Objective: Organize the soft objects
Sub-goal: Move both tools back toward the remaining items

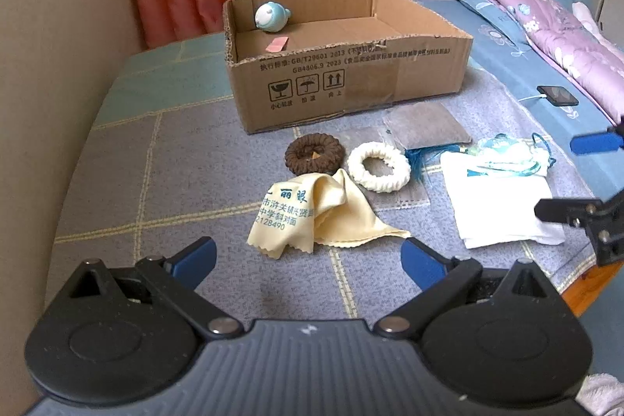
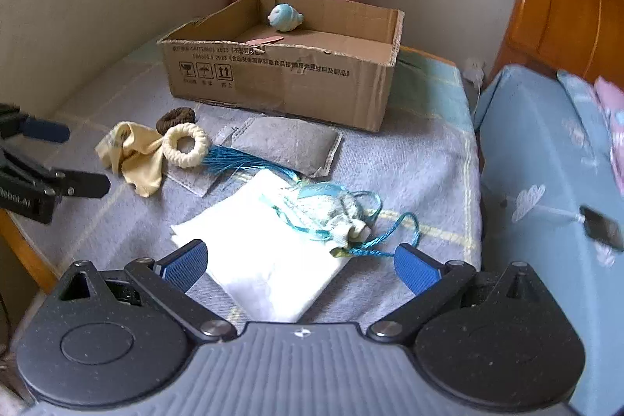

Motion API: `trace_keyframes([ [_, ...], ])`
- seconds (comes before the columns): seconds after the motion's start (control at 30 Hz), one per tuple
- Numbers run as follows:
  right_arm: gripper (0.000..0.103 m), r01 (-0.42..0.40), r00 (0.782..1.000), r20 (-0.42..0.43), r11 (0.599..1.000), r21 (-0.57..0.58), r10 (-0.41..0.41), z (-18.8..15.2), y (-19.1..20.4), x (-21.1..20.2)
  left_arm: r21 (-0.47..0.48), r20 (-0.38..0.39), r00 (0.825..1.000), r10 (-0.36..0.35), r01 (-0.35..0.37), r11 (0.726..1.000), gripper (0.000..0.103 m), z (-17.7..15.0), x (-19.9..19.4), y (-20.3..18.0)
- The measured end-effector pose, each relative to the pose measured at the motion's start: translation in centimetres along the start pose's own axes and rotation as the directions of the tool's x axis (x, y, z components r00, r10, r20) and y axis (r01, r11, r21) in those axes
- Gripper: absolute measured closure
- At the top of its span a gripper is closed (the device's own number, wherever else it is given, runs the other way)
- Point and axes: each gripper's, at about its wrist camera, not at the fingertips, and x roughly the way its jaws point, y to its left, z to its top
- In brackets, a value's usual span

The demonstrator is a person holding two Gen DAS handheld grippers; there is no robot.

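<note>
On the blanket-covered surface [image 1: 117, 151] beside the bed, we see the soft things gathered in a loose row just in front of the cardboard box [image 1: 347, 65], which we take as the place they are meant to go. Only a small blue plush [image 1: 271, 16] and a pink slip sit inside it so far, so most of the sorting looks undone. The yellow cloth [image 1: 308, 213] lies crumpled nearest our left gripper [image 1: 308, 256], with the brown scrunchie [image 1: 314, 154] and white scrunchie [image 1: 378, 166] just behind it. Further right, a grey pouch [image 1: 425, 127] lies flat, and a folded white cloth [image 2: 265, 252] carries a tangle of blue cord and a tasselled sachet [image 2: 335, 217].

We hold the left gripper low and level, aimed at the yellow cloth, its jaws spread wide and empty. Our right gripper [image 2: 300, 264] hangs over the near edge of the white cloth, tilted slightly down, its jaws likewise spread with nothing between them. Each tool appears at the edge of the other's view, well apart.
</note>
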Motion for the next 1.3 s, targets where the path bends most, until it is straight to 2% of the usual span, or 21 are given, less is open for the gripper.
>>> trace_keyframes([
  [0.27,0.000,0.044,0.999,0.012,0.999,-0.009,-0.044,1.4,-1.7,1.8,-0.015,-0.021,1.000,0.014,-0.014,1.000,0.002,0.0,0.6,0.2],
  [0.4,0.000,0.085,0.996,-0.011,0.996,0.013,-0.085,1.7,-2.6,3.7,-0.022,-0.033,0.999,0.017,-0.018,1.000,0.002,0.1,1.1,0.3],
  [0.53,0.000,0.081,0.996,-0.039,0.997,0.016,-0.081,1.5,-3.3,4.9,-0.015,-0.043,0.999,0.023,-0.023,1.000,0.002,0.3,1.5,0.3],
  [0.77,0.000,0.129,0.990,-0.052,0.991,0.019,-0.128,1.9,-4.0,6.2,-0.013,-0.059,0.998,0.022,-0.023,1.000,0.002,0.8,2.5,0.2],
  [0.93,0.000,0.095,0.994,-0.050,0.995,0.029,-0.093,1.8,-4.4,6.6,-0.024,-0.071,0.997,0.013,-0.014,1.000,0.002,0.7,3.4,0.2],
  [1.17,0.000,0.044,0.997,-0.065,0.992,0.115,-0.036,1.5,-5.3,6.8,-0.070,-0.080,0.997,0.017,-0.023,0.997,0.002,0.2,4.8,0.6],
  [1.3,0.000,0.032,0.998,-0.065,0.994,0.100,-0.026,1.5,-4.6,6.8,-0.095,-0.051,0.999,-0.001,-0.003,0.995,0.002,0.4,4.8,0.6],
])
